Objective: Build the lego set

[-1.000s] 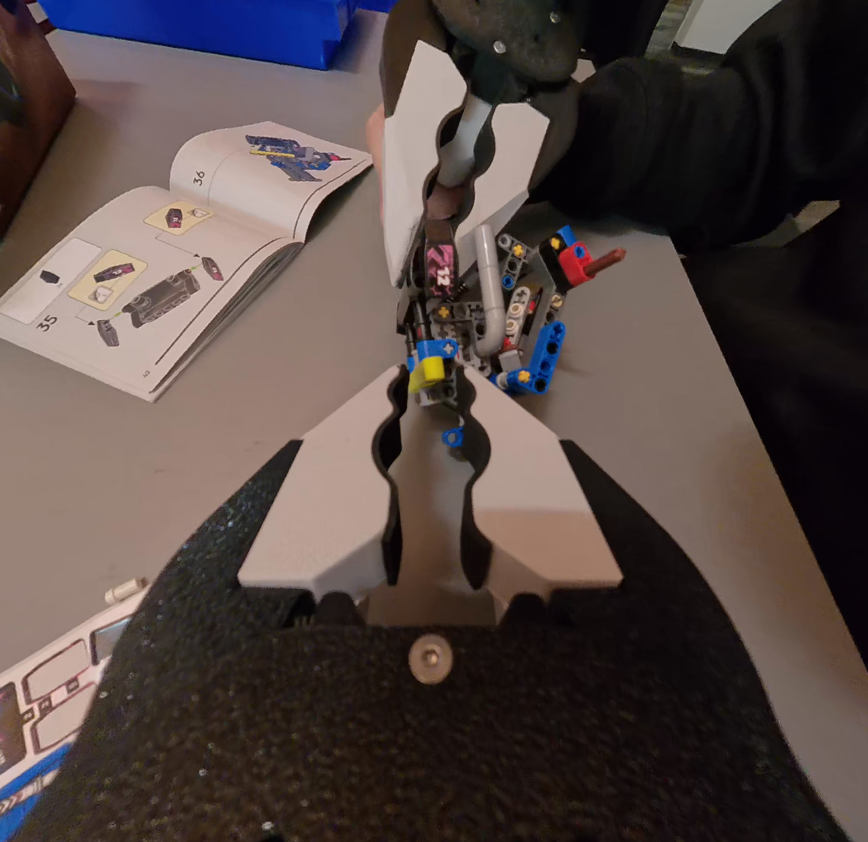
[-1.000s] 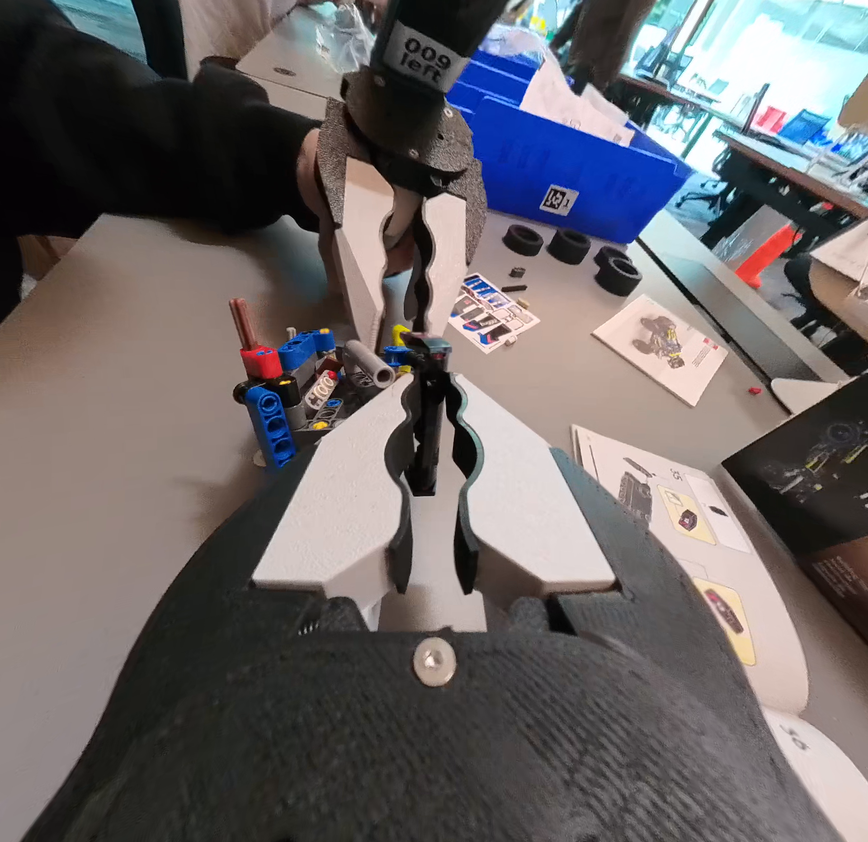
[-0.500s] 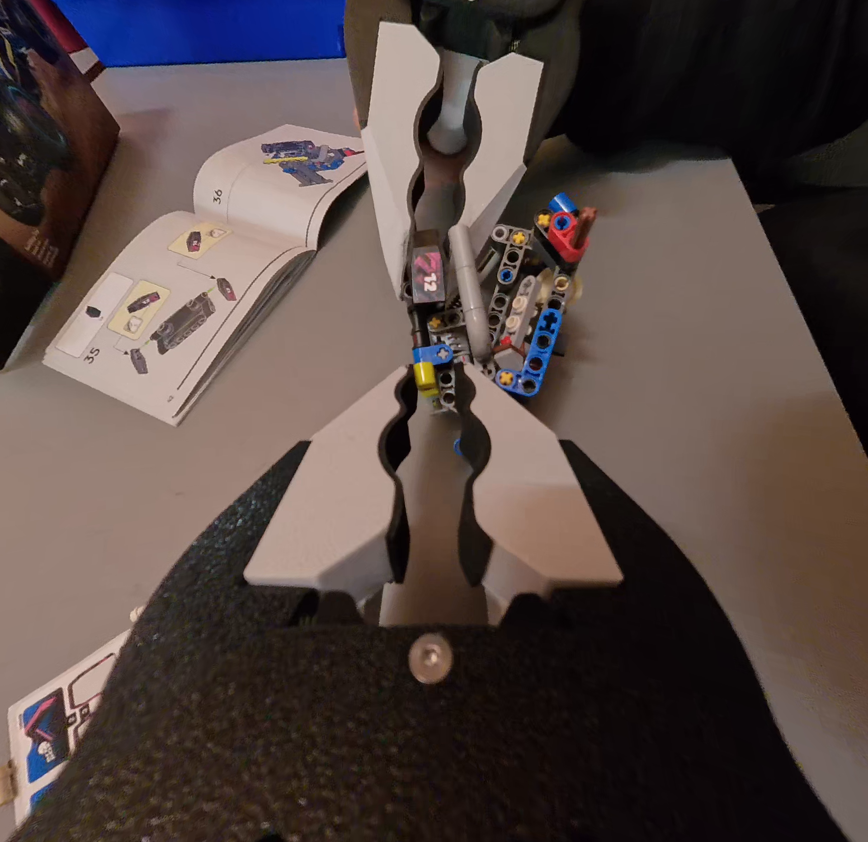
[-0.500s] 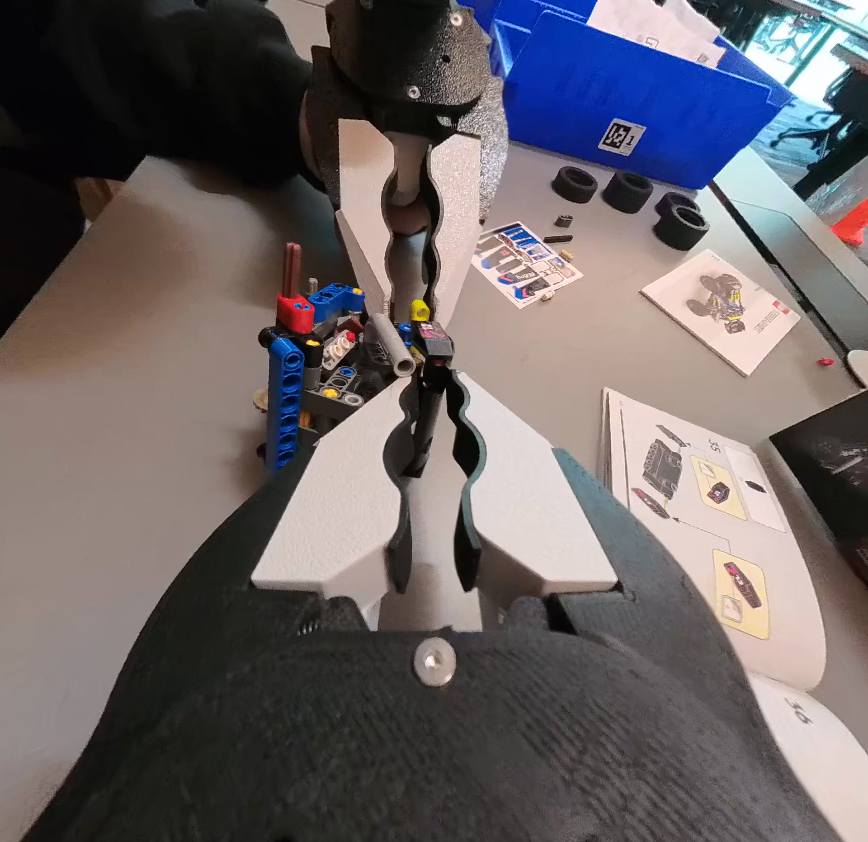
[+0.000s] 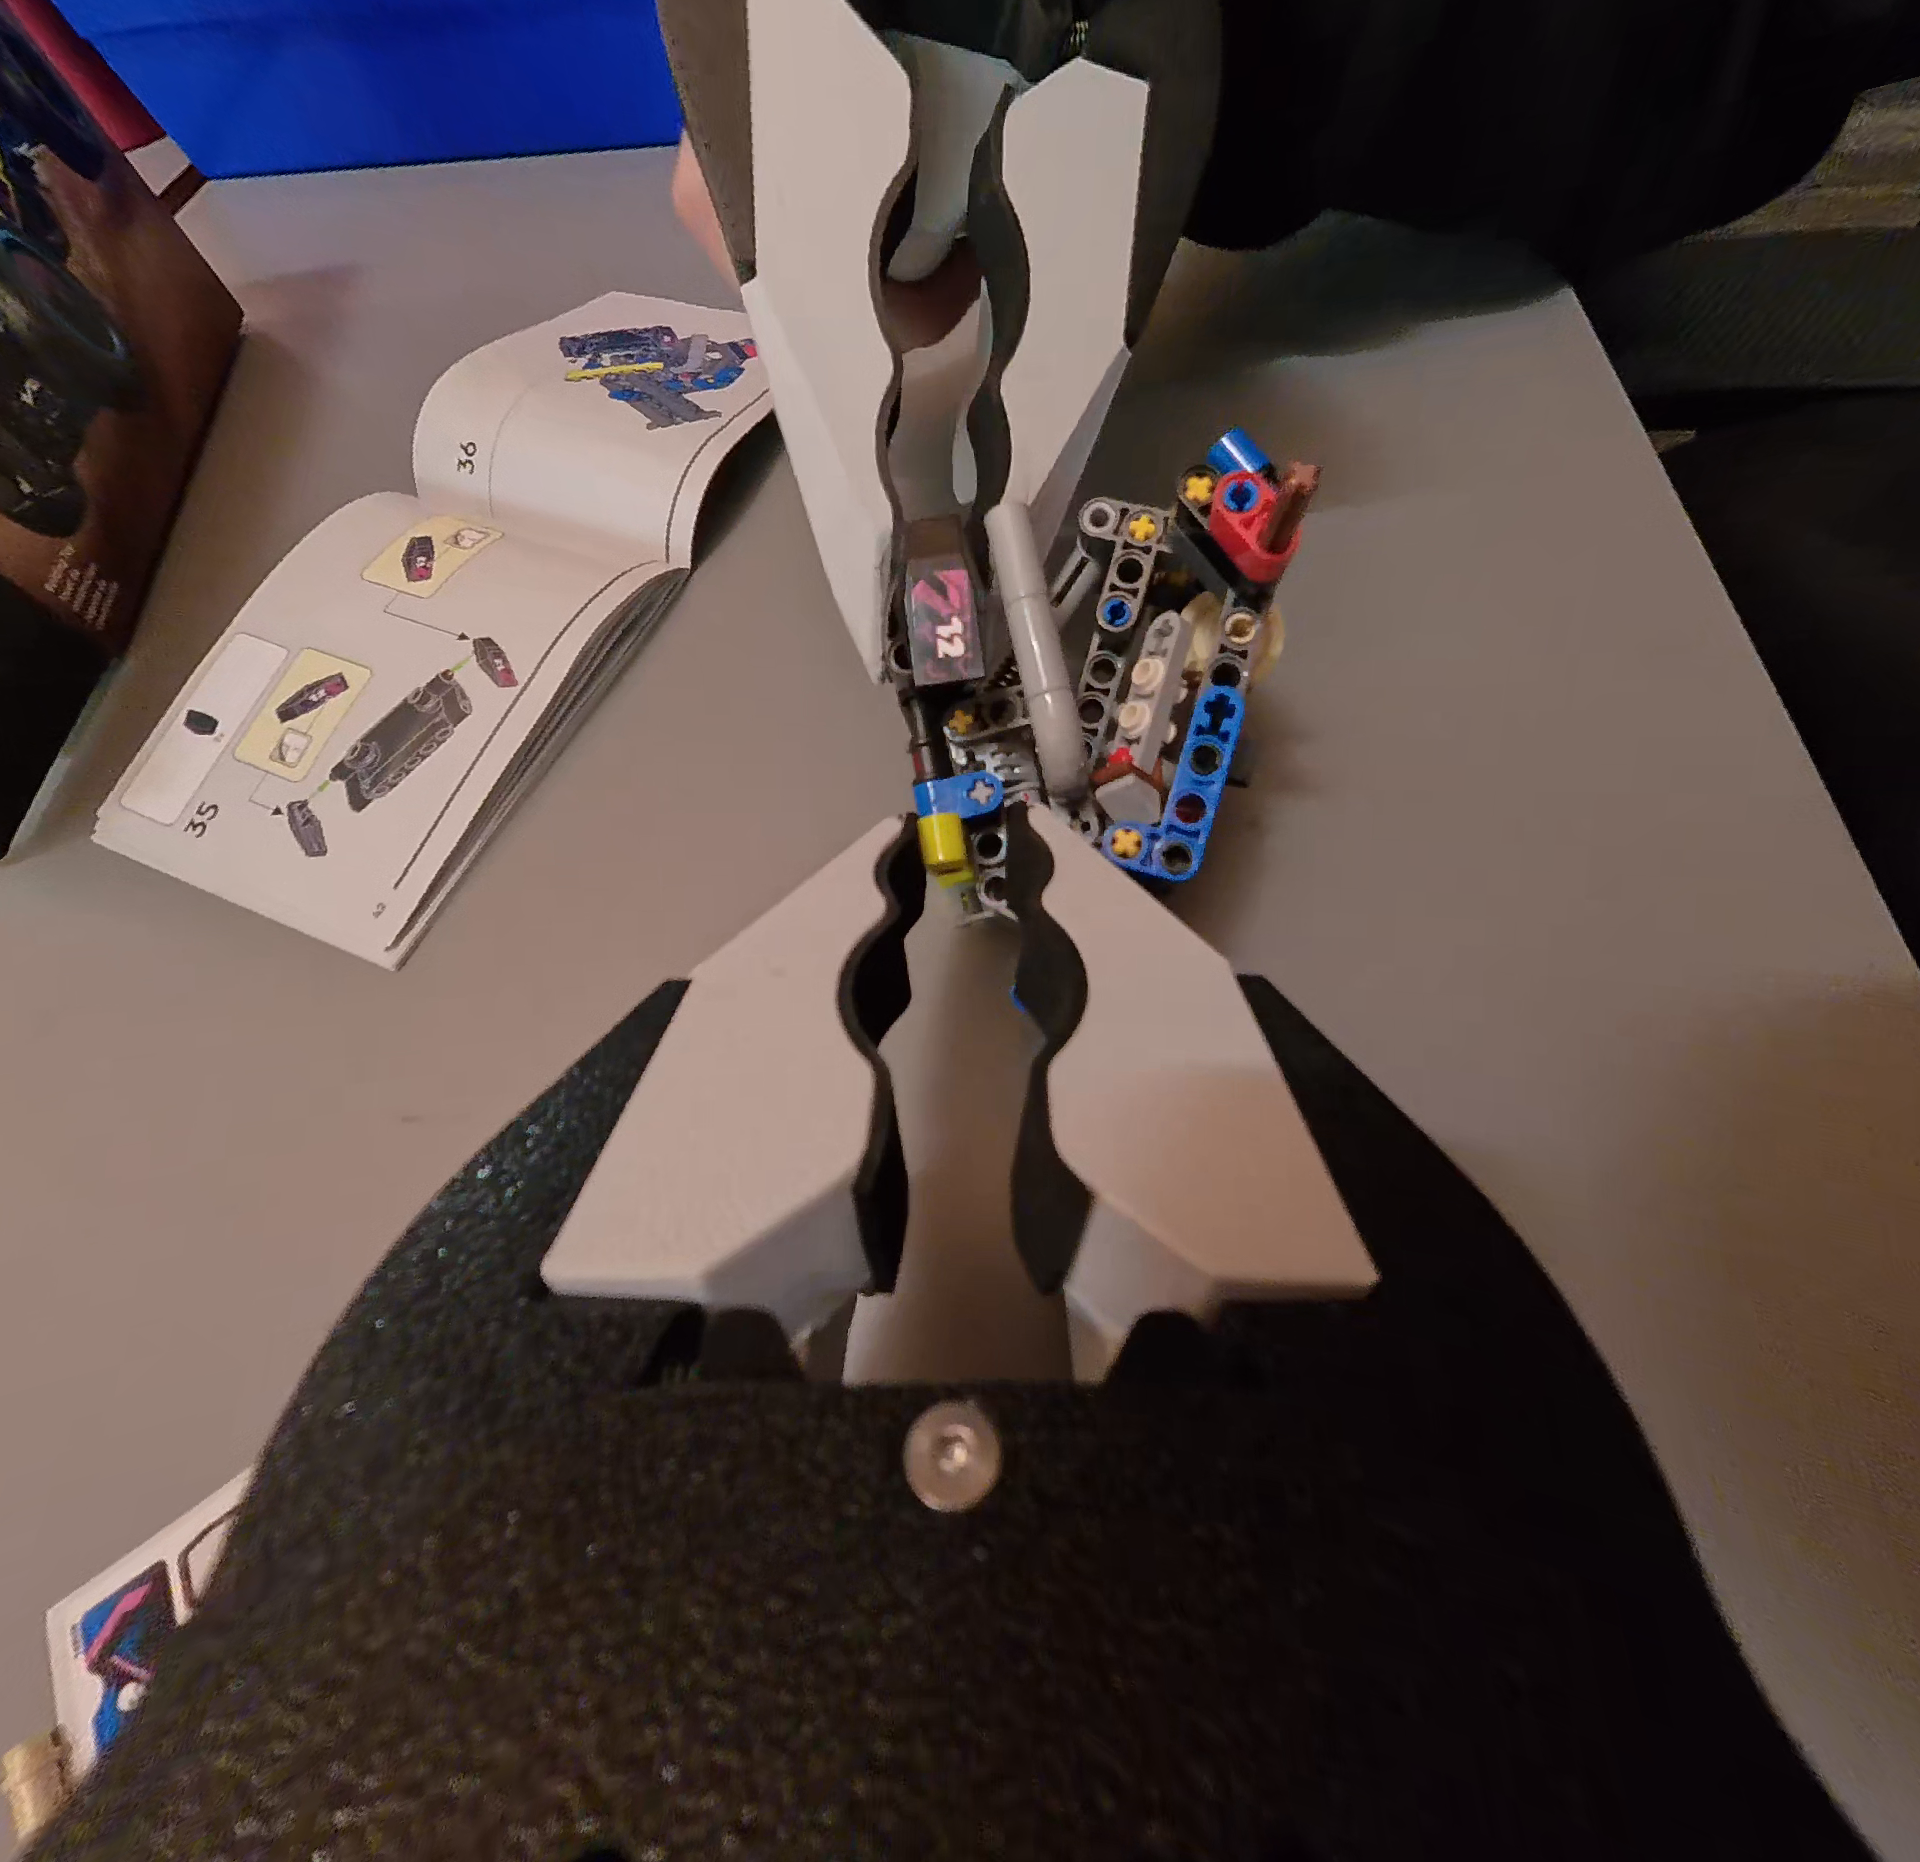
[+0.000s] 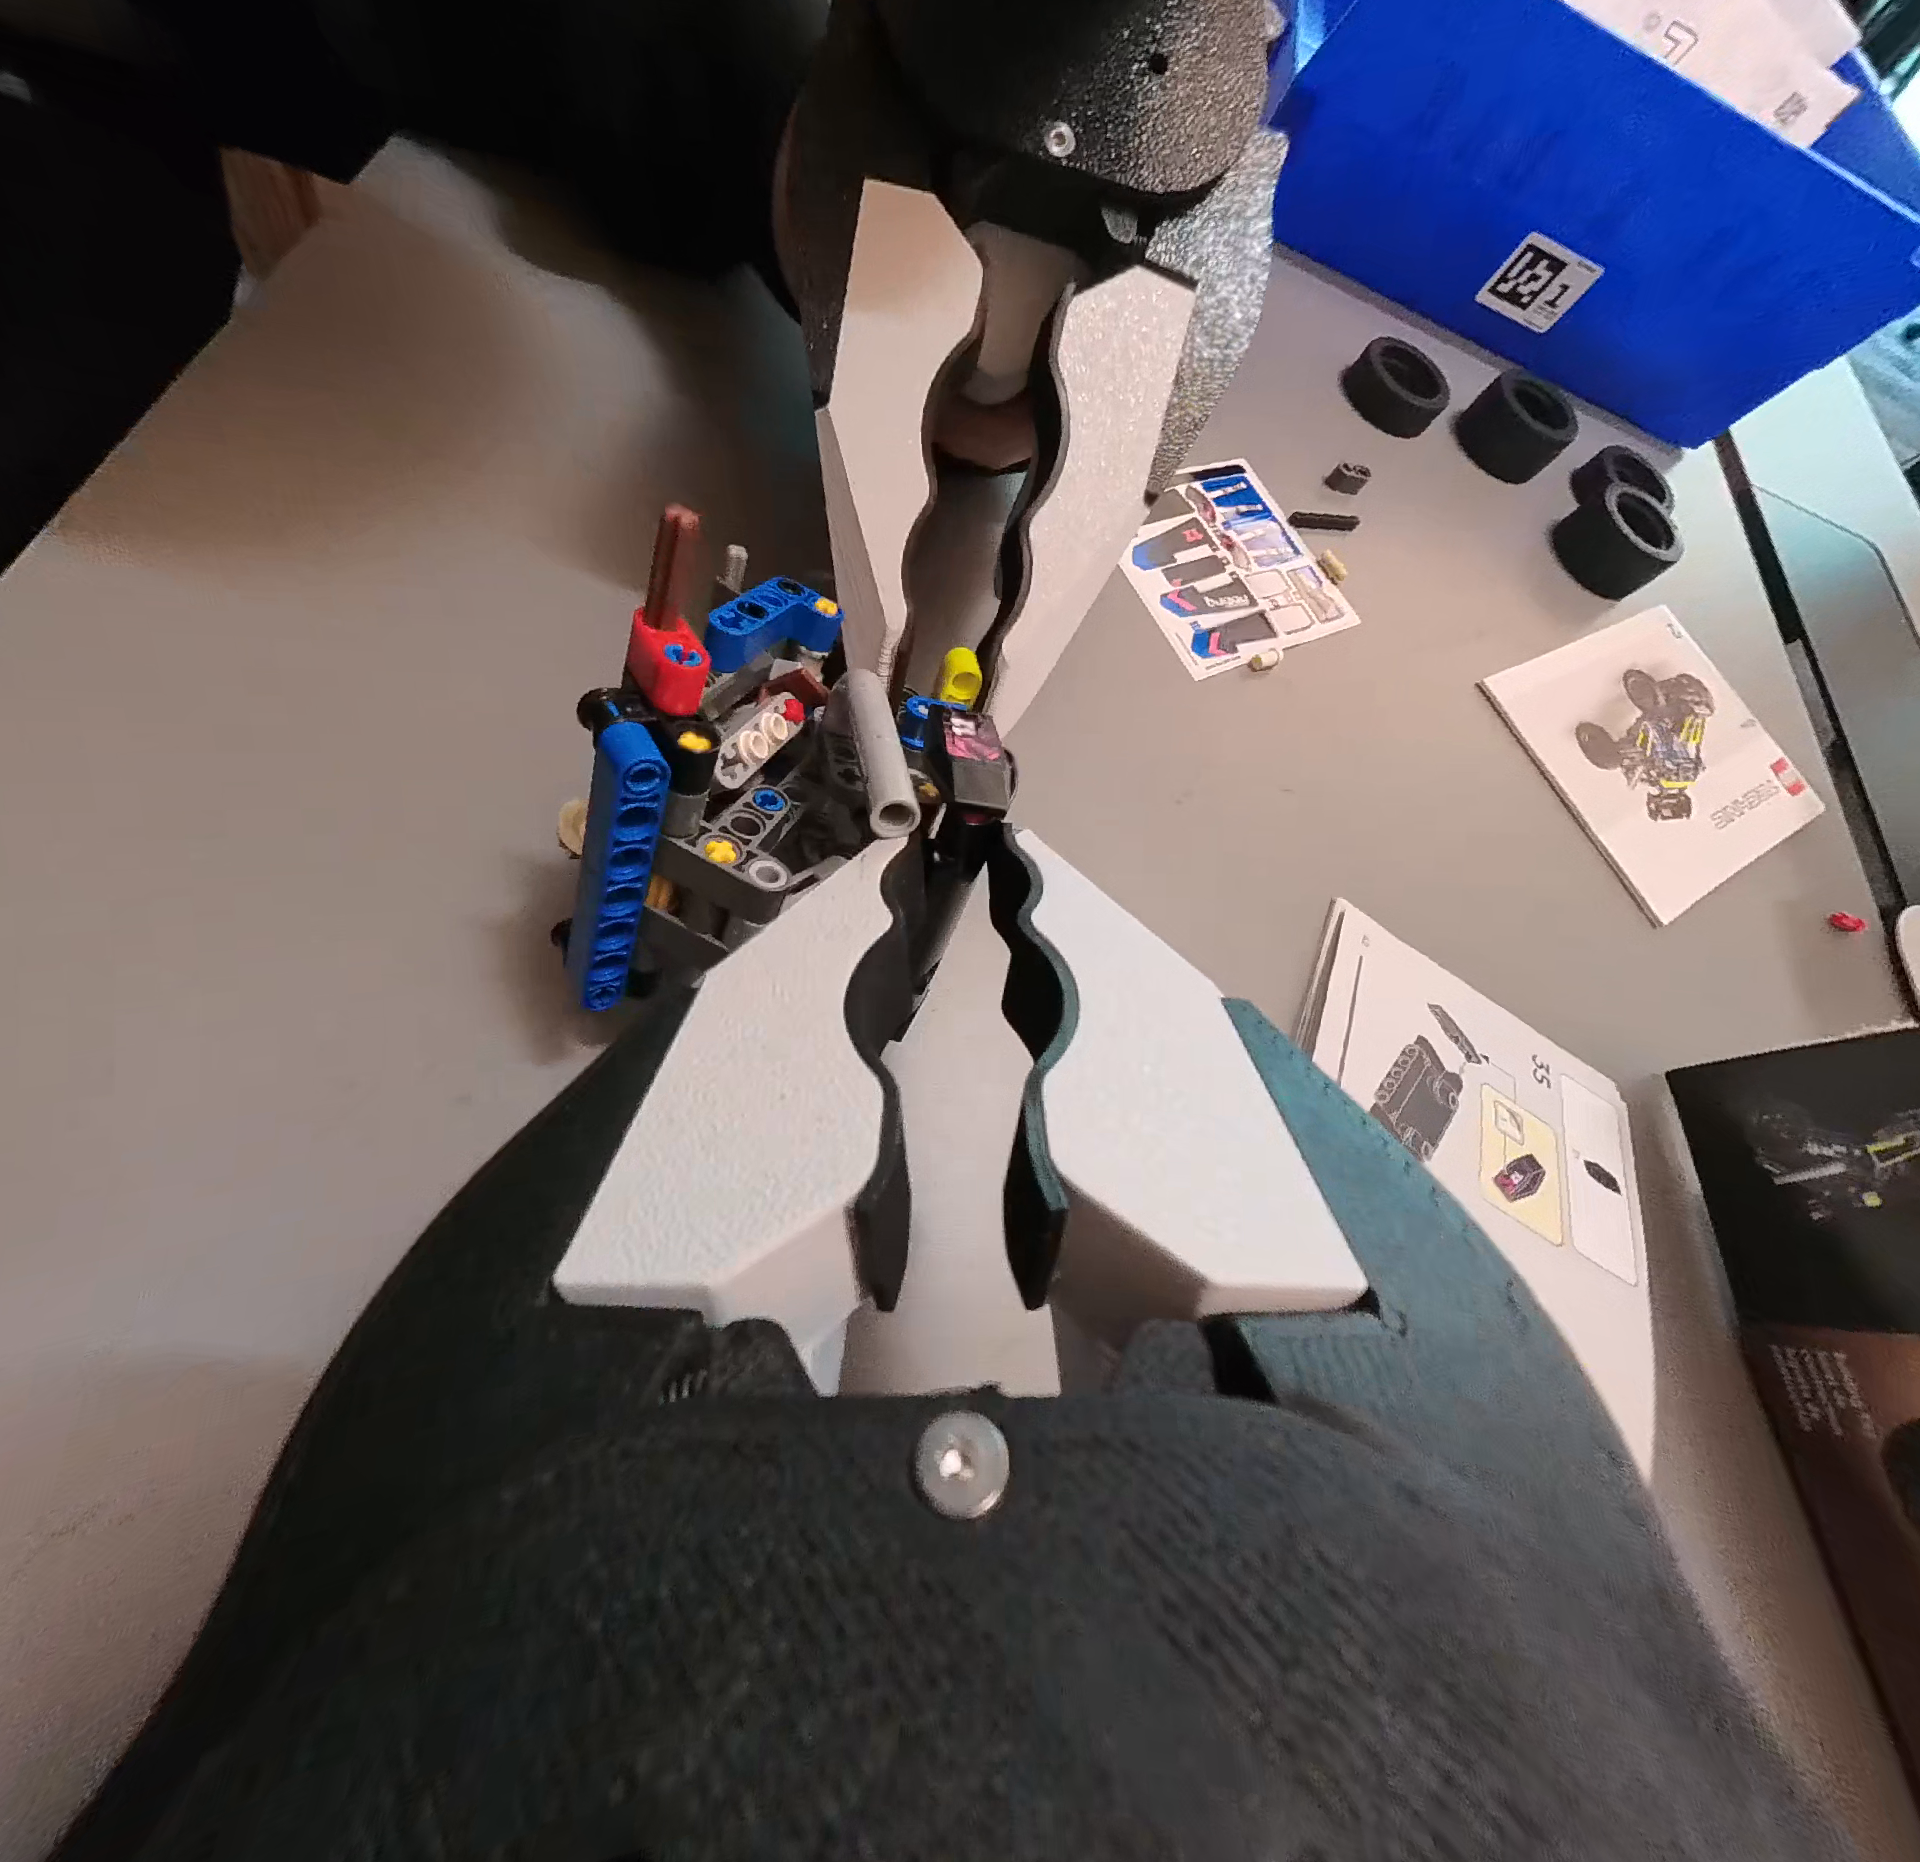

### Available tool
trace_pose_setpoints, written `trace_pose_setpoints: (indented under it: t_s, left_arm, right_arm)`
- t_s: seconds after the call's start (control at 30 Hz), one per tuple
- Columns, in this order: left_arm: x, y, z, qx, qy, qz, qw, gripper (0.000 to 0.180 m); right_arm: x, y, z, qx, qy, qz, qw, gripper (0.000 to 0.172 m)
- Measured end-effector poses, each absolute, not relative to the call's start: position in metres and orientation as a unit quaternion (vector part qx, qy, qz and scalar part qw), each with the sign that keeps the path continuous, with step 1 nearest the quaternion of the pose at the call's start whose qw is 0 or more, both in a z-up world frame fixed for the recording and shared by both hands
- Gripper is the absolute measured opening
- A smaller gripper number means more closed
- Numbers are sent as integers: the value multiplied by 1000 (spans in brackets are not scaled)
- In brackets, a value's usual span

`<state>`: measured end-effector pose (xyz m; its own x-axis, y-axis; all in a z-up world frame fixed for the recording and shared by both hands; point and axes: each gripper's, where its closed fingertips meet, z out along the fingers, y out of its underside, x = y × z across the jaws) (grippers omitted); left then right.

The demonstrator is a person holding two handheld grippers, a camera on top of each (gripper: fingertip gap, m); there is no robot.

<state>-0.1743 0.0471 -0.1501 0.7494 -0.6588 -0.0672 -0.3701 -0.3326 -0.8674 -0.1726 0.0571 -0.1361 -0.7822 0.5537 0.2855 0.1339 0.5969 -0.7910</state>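
A small brick assembly [image 5: 1132, 669] of grey, blue, red and black beams stands on the grey table [image 5: 1558, 877]; it also shows in the right wrist view [image 6: 727, 804]. My left gripper [image 5: 966, 856] is shut on its near end, with the pads against a yellow pin [image 5: 943, 838] and a grey beam. It shows from above in the right wrist view [image 6: 940, 669]. My right gripper [image 6: 951, 856] is shut on the dark stalk under a black piece with a pink sticker [image 6: 977, 763]. It reaches in from the far side in the left wrist view [image 5: 940, 659].
An open instruction booklet [image 5: 416, 649] lies left of the assembly. A sticker sheet [image 6: 1236, 565], several black tyres [image 6: 1517, 425], a closed booklet [image 6: 1652, 763] and a blue bin [image 6: 1558, 171] lie beyond. A dark box [image 6: 1829, 1241] is at the right. A black sleeve [image 5: 1455, 77] is behind. The grippers are tip to tip, or close to it.
My left jaws have narrowed onto the yellow-pin end of the assembly. Both grippers have drawn closer over it. The right gripper keeps its hold on the black piece.
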Motion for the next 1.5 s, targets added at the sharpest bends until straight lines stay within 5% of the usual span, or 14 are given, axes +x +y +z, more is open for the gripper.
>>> trace_pose_setpoints:
  t_s: [0.8,0.93,1.2,1.5]
  left_arm:
    - [-178,42,-150,-809,302,-188,469,14]
    - [-181,45,-136,-783,298,-165,521,15]
    - [-179,36,-116,-758,254,-271,537,54]
    - [-151,24,-133,-763,315,-358,437,71]
  right_arm:
    - [-185,48,-135,-204,-854,411,244,9]
    - [-188,51,-117,-192,-820,417,342,8]
    - [-175,33,-97,-36,-802,253,540,7]
    - [-161,5,-97,34,-792,245,557,8]
